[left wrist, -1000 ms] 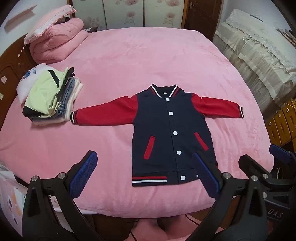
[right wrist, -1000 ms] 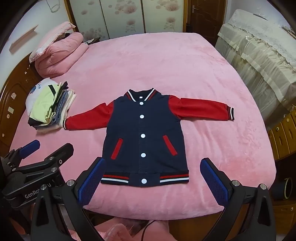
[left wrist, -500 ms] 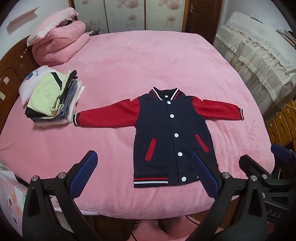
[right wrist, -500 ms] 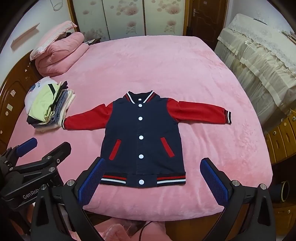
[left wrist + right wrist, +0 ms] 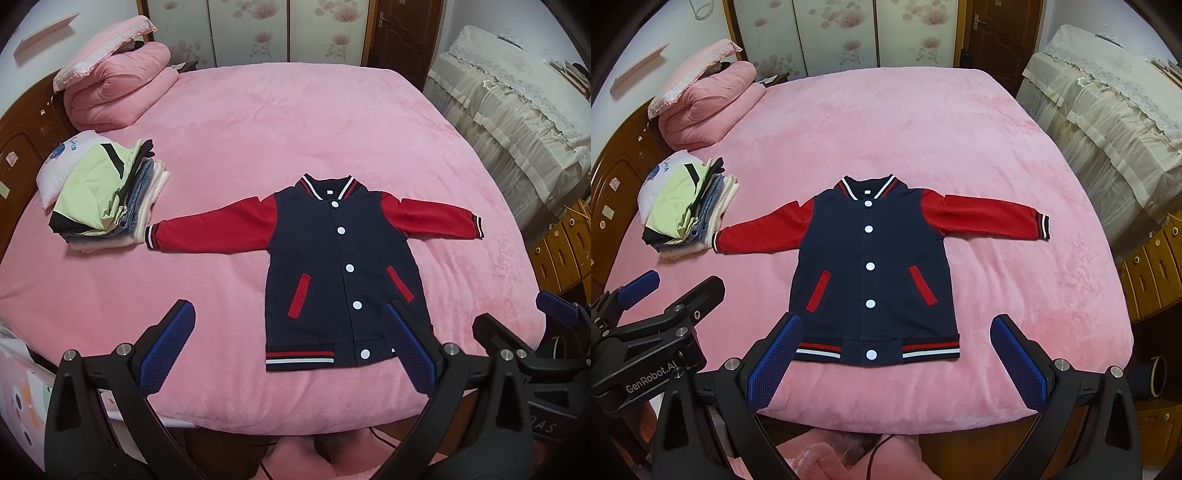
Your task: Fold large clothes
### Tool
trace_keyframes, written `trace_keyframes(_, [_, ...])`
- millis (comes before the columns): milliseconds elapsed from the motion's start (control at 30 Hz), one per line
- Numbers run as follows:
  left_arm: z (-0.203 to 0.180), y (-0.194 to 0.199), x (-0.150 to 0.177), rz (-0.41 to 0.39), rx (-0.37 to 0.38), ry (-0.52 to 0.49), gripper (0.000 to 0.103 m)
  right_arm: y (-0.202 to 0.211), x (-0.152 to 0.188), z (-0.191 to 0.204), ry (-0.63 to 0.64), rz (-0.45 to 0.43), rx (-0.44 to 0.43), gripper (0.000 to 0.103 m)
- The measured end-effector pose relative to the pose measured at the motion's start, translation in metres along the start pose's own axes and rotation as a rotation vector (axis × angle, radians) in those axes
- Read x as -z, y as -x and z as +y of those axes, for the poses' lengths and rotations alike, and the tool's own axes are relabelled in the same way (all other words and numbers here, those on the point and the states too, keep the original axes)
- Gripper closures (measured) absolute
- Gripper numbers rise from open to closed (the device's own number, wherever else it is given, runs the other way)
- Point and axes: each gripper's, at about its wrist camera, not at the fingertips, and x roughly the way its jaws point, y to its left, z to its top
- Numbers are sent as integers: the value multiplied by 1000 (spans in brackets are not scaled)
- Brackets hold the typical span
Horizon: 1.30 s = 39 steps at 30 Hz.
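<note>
Left tongs (image 5: pixel 286 347): released, empty, short of the jacket (image 5: pixel 343 273) hem; right tongs (image 5: pixel 899 356): released, empty, straddling the hem; jacket: flat on the bed (image 5: pixel 295 122), buttoned, face up, both sleeves spread, no fold made; folded pile (image 5: pixel 107 195): just beyond the jacket's left cuff; folding judged wholly outstanding.

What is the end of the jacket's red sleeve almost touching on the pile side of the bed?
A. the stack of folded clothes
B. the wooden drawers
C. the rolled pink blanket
A: the striped cuff of the jacket lies right beside the stack of folded clothes, far from the other two.
</note>
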Motion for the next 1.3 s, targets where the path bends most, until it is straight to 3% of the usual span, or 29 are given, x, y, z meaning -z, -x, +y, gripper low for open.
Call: trace_keyframes(1300, [1,-1,0,1,2,1,3,-3,4,-2,-1,13,7,0])
